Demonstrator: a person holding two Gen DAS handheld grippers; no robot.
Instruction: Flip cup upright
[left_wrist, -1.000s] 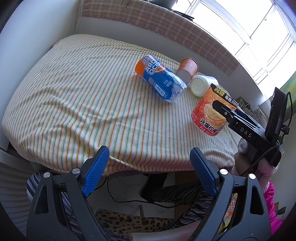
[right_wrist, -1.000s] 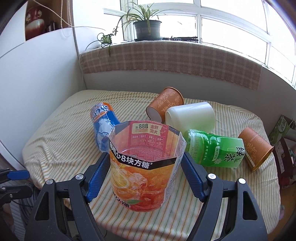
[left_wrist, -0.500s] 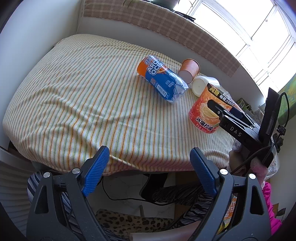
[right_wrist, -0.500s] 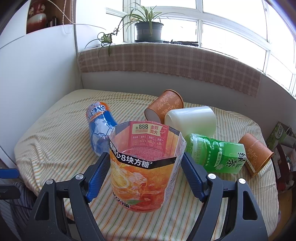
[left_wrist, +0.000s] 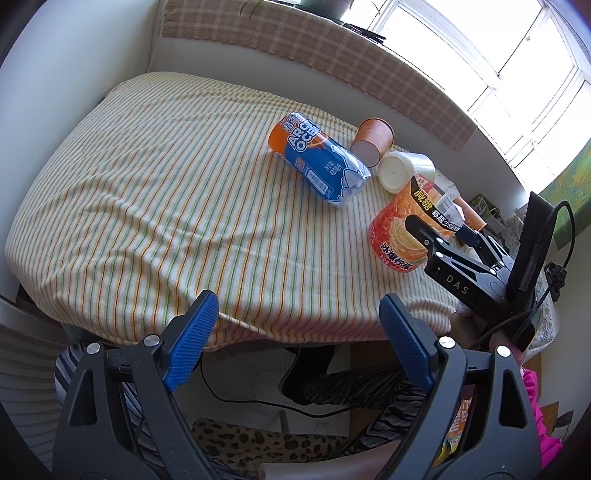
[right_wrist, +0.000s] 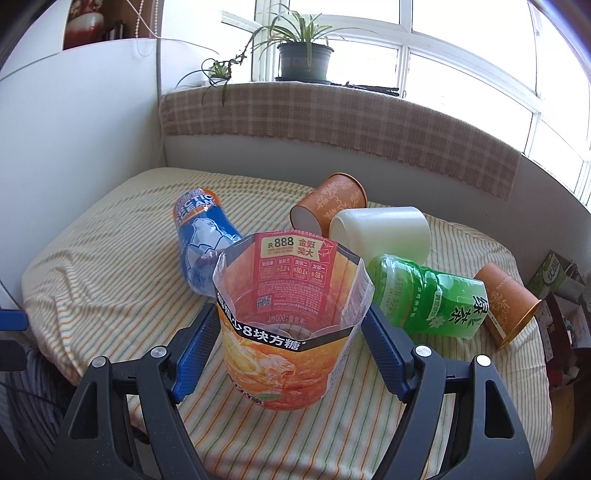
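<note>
An orange cut-bottle cup (right_wrist: 291, 328) stands upright with its open top up on the striped cloth, between the blue pads of my right gripper (right_wrist: 291, 343), which is shut on it. In the left wrist view the same cup (left_wrist: 402, 229) sits near the table's right front, with the right gripper (left_wrist: 439, 236) around it. My left gripper (left_wrist: 295, 339) is open and empty, off the table's front edge.
Lying on the striped table (left_wrist: 147, 206): a blue cup (right_wrist: 203, 236), an orange paper cup (right_wrist: 328, 206), a white cup (right_wrist: 384, 232), a green cup (right_wrist: 428, 295) and another orange paper cup (right_wrist: 506, 306). A wall stands at the left, a windowsill with a plant (right_wrist: 303, 51) behind.
The right gripper has lowered the orange cup onto the cloth, still holding it upright. The left gripper has barely moved.
</note>
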